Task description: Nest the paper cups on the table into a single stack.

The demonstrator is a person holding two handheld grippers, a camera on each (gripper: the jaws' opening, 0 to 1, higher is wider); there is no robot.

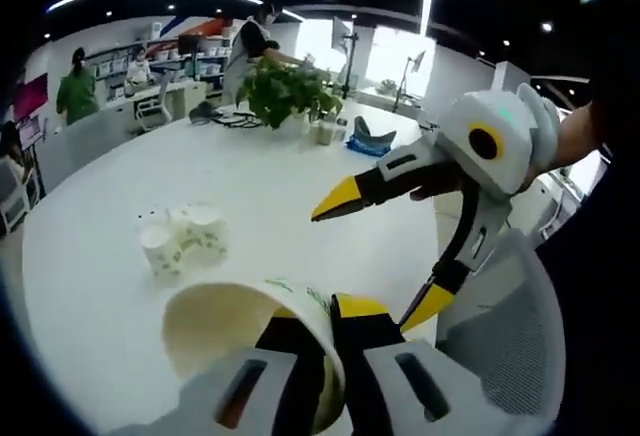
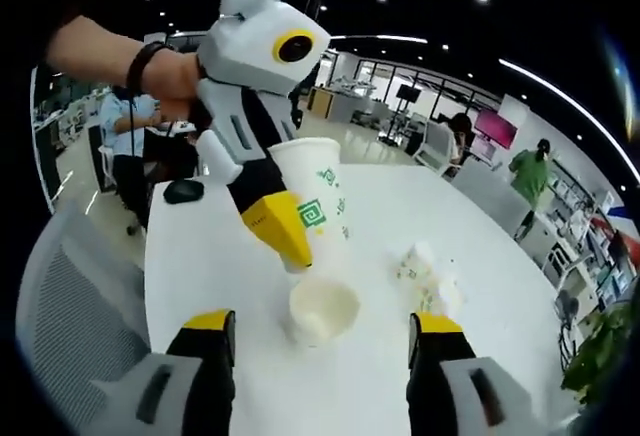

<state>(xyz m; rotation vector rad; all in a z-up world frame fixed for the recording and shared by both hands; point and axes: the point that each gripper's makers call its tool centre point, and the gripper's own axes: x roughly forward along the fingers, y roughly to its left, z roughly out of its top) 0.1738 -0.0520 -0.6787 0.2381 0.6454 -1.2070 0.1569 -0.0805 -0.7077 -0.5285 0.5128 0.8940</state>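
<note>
Left gripper (image 2: 285, 231) pinching a white paper cup with a green square logo (image 2: 320, 201); right gripper (image 2: 320, 341) spread wide, holding nothing.

Held cup is upright in the right gripper view, jaws clamped on its wall near the base, hanging just above a second white paper cup (image 2: 323, 311) that stands open-mouthed on the round white table (image 2: 200, 256). Green print on the cups is too small to read. Cluster of further white paper cups (image 1: 185, 239) sits farther along the table, well apart. Right gripper is level, aimed at the standing cup; a hand (image 2: 175, 71) grips the left one from above.
</note>
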